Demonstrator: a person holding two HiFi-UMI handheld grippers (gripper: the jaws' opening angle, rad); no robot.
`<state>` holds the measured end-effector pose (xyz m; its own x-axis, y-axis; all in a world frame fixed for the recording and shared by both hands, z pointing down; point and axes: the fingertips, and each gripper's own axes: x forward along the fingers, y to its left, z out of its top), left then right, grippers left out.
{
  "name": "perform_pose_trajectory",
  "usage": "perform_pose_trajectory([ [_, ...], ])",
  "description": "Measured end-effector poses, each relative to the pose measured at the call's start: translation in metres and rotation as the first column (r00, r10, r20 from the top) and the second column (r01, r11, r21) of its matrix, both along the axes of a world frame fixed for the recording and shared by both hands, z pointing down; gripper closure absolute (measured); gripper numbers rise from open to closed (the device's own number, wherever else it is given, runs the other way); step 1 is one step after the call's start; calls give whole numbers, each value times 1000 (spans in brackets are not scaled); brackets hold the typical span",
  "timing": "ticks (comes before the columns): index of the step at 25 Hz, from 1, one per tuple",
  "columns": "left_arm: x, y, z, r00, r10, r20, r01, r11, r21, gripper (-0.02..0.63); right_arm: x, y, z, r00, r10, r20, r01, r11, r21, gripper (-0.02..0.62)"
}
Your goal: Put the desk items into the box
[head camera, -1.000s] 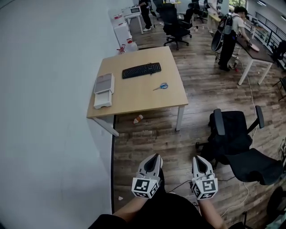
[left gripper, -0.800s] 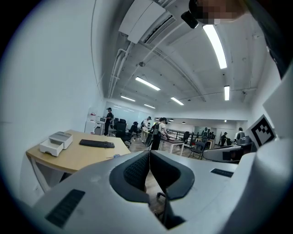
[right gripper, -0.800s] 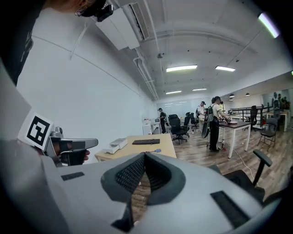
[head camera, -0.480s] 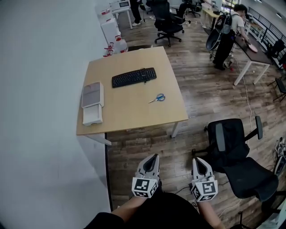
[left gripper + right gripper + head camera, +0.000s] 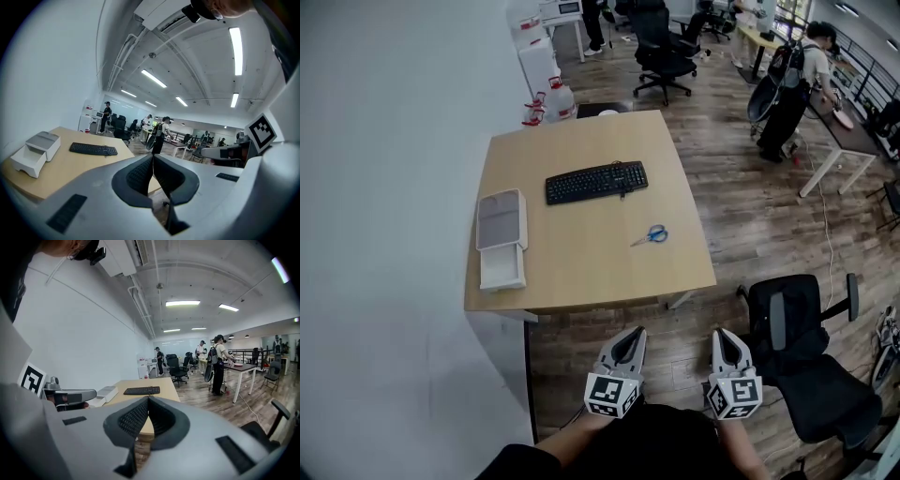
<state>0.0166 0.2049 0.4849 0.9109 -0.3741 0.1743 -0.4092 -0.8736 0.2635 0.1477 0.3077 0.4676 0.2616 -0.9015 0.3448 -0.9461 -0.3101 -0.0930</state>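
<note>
Wood-plank floor runs beneath the left gripper (image 5: 632,332) and right gripper (image 5: 722,334) — fingers pressed together, both empty. Ahead, the desk (image 5: 581,267) carries scissors (image 5: 652,235), a white box (image 5: 502,239) at its left edge, and a keyboard (image 5: 596,182) farther back.

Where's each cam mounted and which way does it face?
Head view: on the person's head, steeply down at the desk; left gripper, right gripper and forearms show.
Left gripper view: on that gripper, along its shut jaws over the desk; right gripper at right.
Right gripper view: same on the right gripper, jaws shut; left gripper at left.
All share the keyboard and white box.
</note>
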Motion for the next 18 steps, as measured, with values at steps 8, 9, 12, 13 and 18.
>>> perform_pose_trajectory([
  [8, 13, -40, 3, 999, 34, -10, -34, 999, -2, 589, 13, -34, -2, 1000, 17, -15, -17, 1000, -3, 535],
  [9, 14, -43, 3, 999, 37, -9, -37, 999, -2, 591, 16, -38, -2, 1000, 21, -13, -21, 1000, 1, 535],
  [12, 20, -52, 9, 1000, 31, -4, -31, 999, -10, 590, 25, -48, 3, 1000, 21, -5, -20, 1000, 7, 535],
  [13, 22, -57, 10, 1000, 23, -1, -23, 1000, -13, 591, 29, -52, 5, 1000, 18, -2, -18, 1000, 9, 535],
  [18, 41, -88, 23, 999, -7, 41, 7, 1000, -3, 589, 52, -84, 24, 1000, -7, 16, 6, 1000, 17, 535],
])
